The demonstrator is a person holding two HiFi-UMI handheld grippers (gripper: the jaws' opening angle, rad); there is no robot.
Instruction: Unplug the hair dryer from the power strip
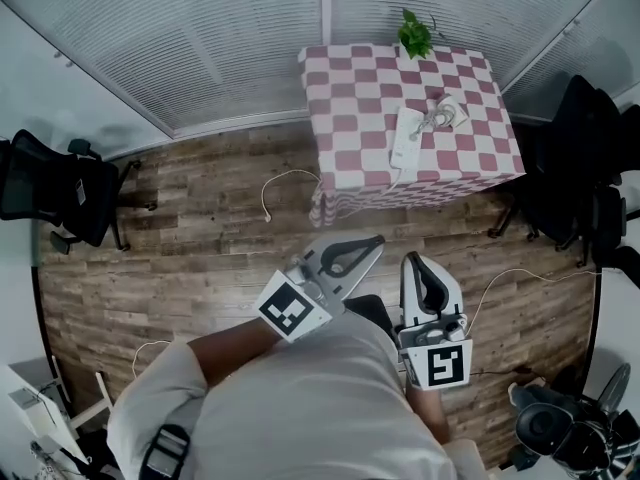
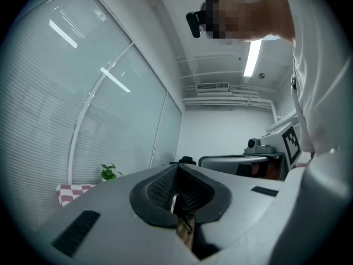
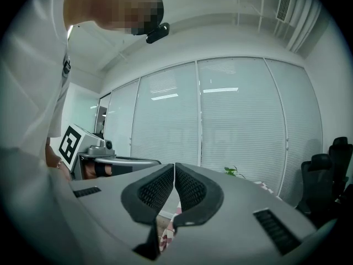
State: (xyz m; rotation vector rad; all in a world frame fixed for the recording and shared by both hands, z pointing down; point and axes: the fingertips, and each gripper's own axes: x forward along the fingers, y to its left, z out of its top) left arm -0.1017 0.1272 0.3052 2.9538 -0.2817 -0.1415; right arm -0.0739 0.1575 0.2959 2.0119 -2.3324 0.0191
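A wooden floor (image 1: 200,248) is filling most of the head view, with window blinds (image 1: 200,48) running along the far walls. A table (image 1: 350,98) under a pink and white checked cloth is standing against the blinds. One black office chair (image 1: 55,193) is sitting at the far left and another (image 1: 580,158) is crowding the table's right side.

A person in a pale shirt (image 1: 300,408) is standing well apart from the table, holding both grippers close to the body and pointing them toward it. The left gripper (image 1: 372,242) is keeping its jaws pressed together, with nothing between them. The right gripper (image 1: 413,260) is doing the same, pads meeting and empty.

A white power strip (image 1: 406,138) is lying lengthwise near the middle of the table. The hair dryer (image 1: 447,113) is resting just to its right, its cord bunched beside it; whether the plug is sitting in the strip is too small to tell. A small green plant (image 1: 414,34) is standing at the table's far edge.
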